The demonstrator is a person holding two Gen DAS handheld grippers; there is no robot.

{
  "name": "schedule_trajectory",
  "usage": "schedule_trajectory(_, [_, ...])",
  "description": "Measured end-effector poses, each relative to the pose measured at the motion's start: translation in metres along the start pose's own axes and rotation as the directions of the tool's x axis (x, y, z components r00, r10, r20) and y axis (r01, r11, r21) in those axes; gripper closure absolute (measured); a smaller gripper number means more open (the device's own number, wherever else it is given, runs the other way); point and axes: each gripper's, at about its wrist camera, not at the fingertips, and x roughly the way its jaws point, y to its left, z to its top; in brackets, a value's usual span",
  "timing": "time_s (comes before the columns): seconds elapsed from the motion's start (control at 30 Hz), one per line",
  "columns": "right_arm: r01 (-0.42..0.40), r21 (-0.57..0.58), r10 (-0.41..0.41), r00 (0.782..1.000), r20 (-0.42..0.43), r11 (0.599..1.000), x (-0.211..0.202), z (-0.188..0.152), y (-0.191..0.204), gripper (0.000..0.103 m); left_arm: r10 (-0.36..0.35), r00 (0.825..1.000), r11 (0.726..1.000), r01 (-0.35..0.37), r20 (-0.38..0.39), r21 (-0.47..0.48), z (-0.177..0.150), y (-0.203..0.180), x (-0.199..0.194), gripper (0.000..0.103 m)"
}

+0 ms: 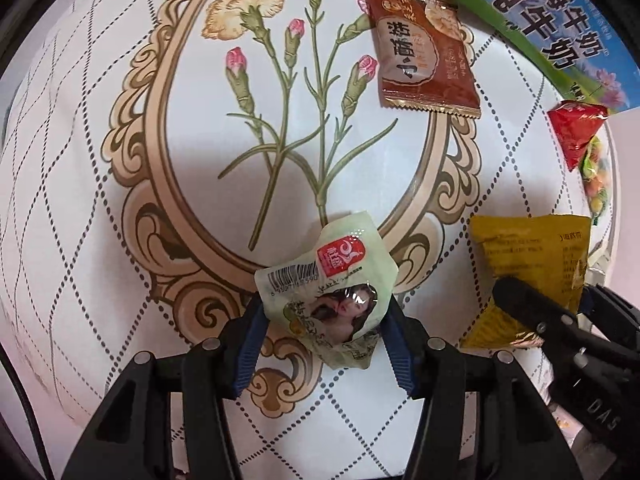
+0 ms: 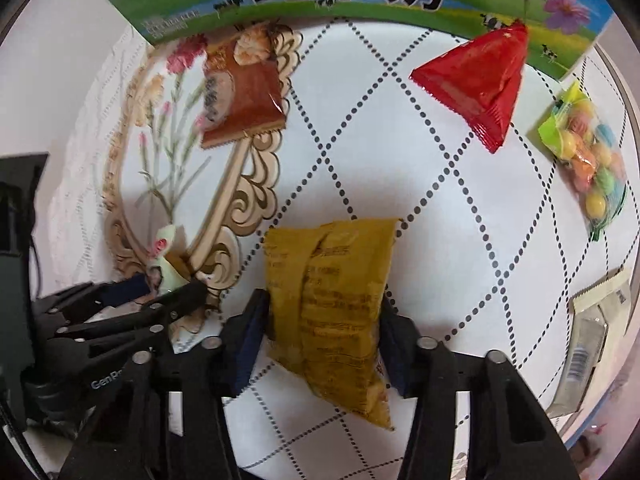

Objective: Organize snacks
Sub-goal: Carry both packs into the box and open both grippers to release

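My left gripper (image 1: 326, 312) points down at the floral tablecloth (image 1: 120, 240) and is shut on a crumpled pale green snack packet (image 1: 326, 280) with a barcode and a red label. At the right edge of the left wrist view, my right gripper (image 1: 560, 300) grips a yellow snack bag (image 1: 528, 252). The right wrist view shows that gripper (image 2: 324, 320) shut on the yellow bag (image 2: 332, 292), whose lower end hangs toward the camera. The left gripper (image 2: 168, 288) with the green packet (image 2: 162, 256) shows at the left there.
A brown snack packet (image 1: 424, 48) lies near the milk carton box (image 1: 560, 24) at the far side. A red triangular packet (image 2: 476, 84), a bag of coloured candies (image 2: 592, 168) and a clear-white packet (image 2: 588, 336) lie to the right.
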Motion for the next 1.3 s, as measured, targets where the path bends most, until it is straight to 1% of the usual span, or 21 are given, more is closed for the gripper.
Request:
schedule_trajectory(0.2, [-0.100, 0.049, 0.098, 0.994, 0.052, 0.994, -0.032, 0.002, -0.012, 0.055, -0.050, 0.998, 0.999, 0.051, 0.027, -0.004, -0.003, -0.006, -0.035, 0.051])
schedule_trajectory(0.3, [-0.174, 0.058, 0.168, 0.980, 0.104, 0.983, -0.065, 0.008, -0.017, 0.055, -0.094, 0.994, 0.996, 0.095, 0.054, 0.002, 0.001, -0.013, -0.064, 0.051])
schedule_trajectory(0.33, [-0.193, 0.058, 0.185, 0.975, 0.123, 0.979, -0.077, 0.013, -0.017, 0.055, -0.117, 0.991, 0.993, 0.117, 0.071, 0.007, 0.005, -0.018, -0.079, 0.051])
schedule_trajectory(0.37, [-0.207, 0.054, 0.198, 0.970, 0.142, 0.977, -0.090, 0.017, -0.020, 0.055, -0.130, 0.989, 0.991, 0.130, 0.070, 0.003, 0.009, -0.021, -0.091, 0.051])
schedule_trajectory(0.47, [-0.258, 0.037, 0.245, 0.946, 0.215, 0.965, -0.128, 0.042, -0.020, 0.056, -0.183, 0.977, 0.983, 0.181, 0.112, 0.028, 0.031, -0.036, -0.131, 0.051])
schedule_trajectory(0.53, [-0.282, 0.022, 0.267, 0.929, 0.255, 0.959, -0.149, 0.060, -0.022, 0.055, -0.210, 0.969, 0.978, 0.206, 0.133, 0.042, 0.055, -0.044, -0.156, 0.051])
schedule_trajectory(0.57, [-0.287, 0.017, 0.273, 0.924, 0.267, 0.958, -0.152, 0.070, -0.016, 0.055, -0.224, 0.962, 0.974, 0.218, 0.153, 0.057, 0.070, -0.051, -0.172, 0.051])
schedule_trajectory(0.63, [-0.279, -0.001, 0.266, 0.916, 0.301, 0.960, -0.168, 0.093, -0.018, 0.056, -0.213, 0.959, 0.976, 0.201, 0.189, 0.083, 0.092, -0.053, -0.192, 0.051])
schedule_trajectory(0.67, [-0.270, -0.011, 0.260, 0.913, 0.316, 0.963, -0.173, 0.105, -0.019, 0.056, -0.202, 0.956, 0.978, 0.183, 0.214, 0.104, 0.107, -0.061, -0.202, 0.051])
schedule_trajectory(0.73, [-0.273, -0.006, 0.259, 0.906, 0.335, 0.962, -0.177, 0.127, -0.023, 0.056, -0.178, 0.956, 0.981, 0.153, 0.232, 0.122, 0.139, -0.069, -0.216, 0.051])
schedule_trajectory(0.77, [-0.277, -0.003, 0.262, 0.905, 0.336, 0.961, -0.175, 0.137, -0.023, 0.056, -0.167, 0.959, 0.982, 0.140, 0.228, 0.129, 0.151, -0.068, -0.218, 0.051])
schedule_trajectory(0.83, [-0.288, 0.014, 0.267, 0.903, 0.336, 0.957, -0.167, 0.158, -0.025, 0.055, -0.150, 0.969, 0.984, 0.126, 0.196, 0.129, 0.184, -0.070, -0.218, 0.051])
schedule_trajectory(0.9, [-0.310, 0.034, 0.283, 0.904, 0.322, 0.950, -0.156, 0.176, -0.026, 0.055, -0.115, 0.979, 0.987, 0.093, 0.167, 0.133, 0.212, -0.067, -0.204, 0.051])
schedule_trajectory(0.93, [-0.322, 0.045, 0.292, 0.904, 0.313, 0.946, -0.148, 0.187, -0.026, 0.055, -0.094, 0.975, 0.984, 0.060, 0.202, 0.169, 0.223, -0.067, -0.200, 0.051])
schedule_trajectory(0.97, [-0.326, 0.049, 0.297, 0.906, 0.302, 0.944, -0.141, 0.196, -0.025, 0.055, -0.069, 0.981, 0.985, 0.038, 0.181, 0.171, 0.239, -0.068, -0.194, 0.051])
schedule_trajectory(1.03, [-0.333, 0.059, 0.306, 0.913, 0.270, 0.941, -0.124, 0.213, -0.023, 0.055, -0.029, 0.988, 0.984, 0.001, 0.149, 0.180, 0.259, -0.069, -0.181, 0.051])
schedule_trajectory(1.13, [-0.343, 0.070, 0.320, 0.921, 0.224, 0.937, -0.099, 0.227, -0.019, 0.055, 0.026, 0.995, 0.980, -0.045, 0.100, 0.194, 0.275, -0.068, -0.158, 0.051])
schedule_trajectory(1.17, [-0.341, 0.071, 0.320, 0.924, 0.209, 0.937, -0.091, 0.232, -0.018, 0.055, 0.041, 0.995, 0.978, -0.058, 0.087, 0.198, 0.279, -0.068, -0.152, 0.051])
schedule_trajectory(1.2, [-0.339, 0.070, 0.320, 0.926, 0.200, 0.938, -0.085, 0.236, -0.016, 0.055, 0.061, 0.992, 0.970, -0.085, 0.108, 0.227, 0.282, -0.069, -0.145, 0.051])
schedule_trajectory(1.23, [-0.339, 0.066, 0.322, 0.928, 0.187, 0.938, -0.077, 0.239, -0.015, 0.055, 0.075, 0.991, 0.966, -0.099, 0.107, 0.238, 0.283, -0.069, -0.139, 0.051])
schedule_trajectory(1.3, [-0.354, 0.063, 0.341, 0.927, 0.153, 0.933, -0.061, 0.245, -0.012, 0.055, 0.090, 0.993, 0.965, -0.107, 0.080, 0.239, 0.287, -0.068, -0.128, 0.050])
